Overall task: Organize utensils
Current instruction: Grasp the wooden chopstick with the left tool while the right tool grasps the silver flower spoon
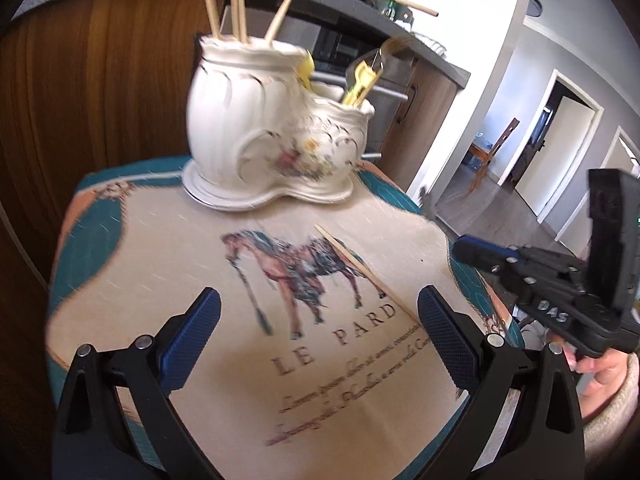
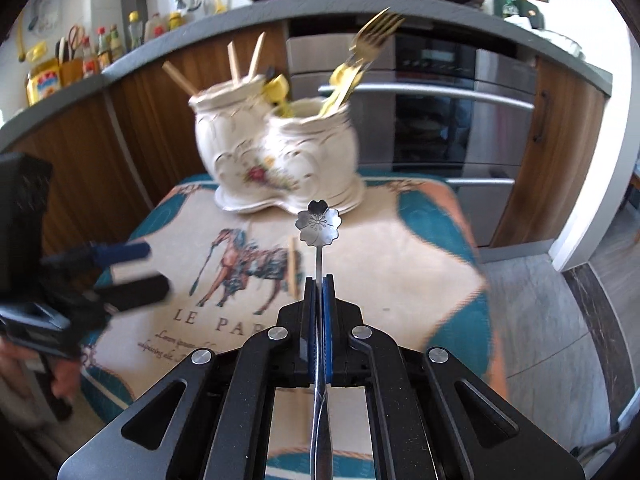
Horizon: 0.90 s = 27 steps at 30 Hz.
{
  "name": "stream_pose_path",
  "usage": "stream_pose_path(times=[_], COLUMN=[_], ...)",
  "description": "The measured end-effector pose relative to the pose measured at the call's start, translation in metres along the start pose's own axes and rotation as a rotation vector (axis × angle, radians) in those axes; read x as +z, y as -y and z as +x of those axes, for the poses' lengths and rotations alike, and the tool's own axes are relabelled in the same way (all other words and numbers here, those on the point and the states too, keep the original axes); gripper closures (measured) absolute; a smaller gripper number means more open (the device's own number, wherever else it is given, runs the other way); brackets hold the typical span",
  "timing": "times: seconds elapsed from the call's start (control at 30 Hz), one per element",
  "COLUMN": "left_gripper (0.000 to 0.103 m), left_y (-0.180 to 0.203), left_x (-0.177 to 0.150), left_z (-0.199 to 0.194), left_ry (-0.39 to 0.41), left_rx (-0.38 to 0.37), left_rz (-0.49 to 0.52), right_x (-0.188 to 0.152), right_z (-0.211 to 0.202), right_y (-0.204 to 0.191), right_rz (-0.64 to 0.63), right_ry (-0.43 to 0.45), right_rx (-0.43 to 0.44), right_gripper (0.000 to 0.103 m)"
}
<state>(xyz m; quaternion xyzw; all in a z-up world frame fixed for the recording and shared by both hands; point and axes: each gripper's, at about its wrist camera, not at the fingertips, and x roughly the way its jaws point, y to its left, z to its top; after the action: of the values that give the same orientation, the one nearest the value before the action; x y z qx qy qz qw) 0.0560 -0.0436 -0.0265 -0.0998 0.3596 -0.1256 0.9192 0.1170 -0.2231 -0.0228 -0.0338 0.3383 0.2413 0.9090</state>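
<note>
The right gripper [image 2: 319, 280] is clenching a flower-ended spoon [image 2: 319, 222] near the holder [image 2: 280, 160], while the left gripper [image 1: 320, 312] is hanging released above a chopstick [image 1: 362, 270].

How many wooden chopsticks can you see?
5. Four stand in the taller pot of the white holder. One chopstick lies loose on the horse cloth. More may hide inside.
</note>
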Motion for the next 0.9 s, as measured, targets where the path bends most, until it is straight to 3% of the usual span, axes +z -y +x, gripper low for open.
stream_pose_path(times=[0.27,0.33,0.5,0.67,0.73,0.9], left_gripper=[0.008,0.014,0.038,0.044,0.052,0.087], left_y=[0.048,0.056,0.069,0.08,0.083,0.065], left_x=[0.003,0.004,0.002,0.003,0.003,0.006], left_z=[0.041,0.049,0.071,0.086,0.089,0.083], left_ry=[-0.063,-0.08,-0.139,-0.174,-0.182,-0.202], left_rx=[0.113,0.137,0.176,0.225,0.251,0.243], left_rz=[0.014,0.017,0.003,0.038,0.071,0.076], right_x=[-0.006,-0.007,-0.012,-0.016,-0.017,-0.016], right_z=[-0.025,-0.028,-0.035,-0.038,-0.04,-0.042], right_y=[0.026,0.029,0.039,0.041,0.04,0.036], right_rz=[0.016,0.024,0.041,0.045,0.043,0.042], right_ry=[0.055,0.062,0.075,0.077,0.078,0.081], right_rx=[-0.02,-0.018,-0.015,-0.009,-0.007,0.0], right_gripper=[0.099,0.099,0.099,0.099,0.099,0.099])
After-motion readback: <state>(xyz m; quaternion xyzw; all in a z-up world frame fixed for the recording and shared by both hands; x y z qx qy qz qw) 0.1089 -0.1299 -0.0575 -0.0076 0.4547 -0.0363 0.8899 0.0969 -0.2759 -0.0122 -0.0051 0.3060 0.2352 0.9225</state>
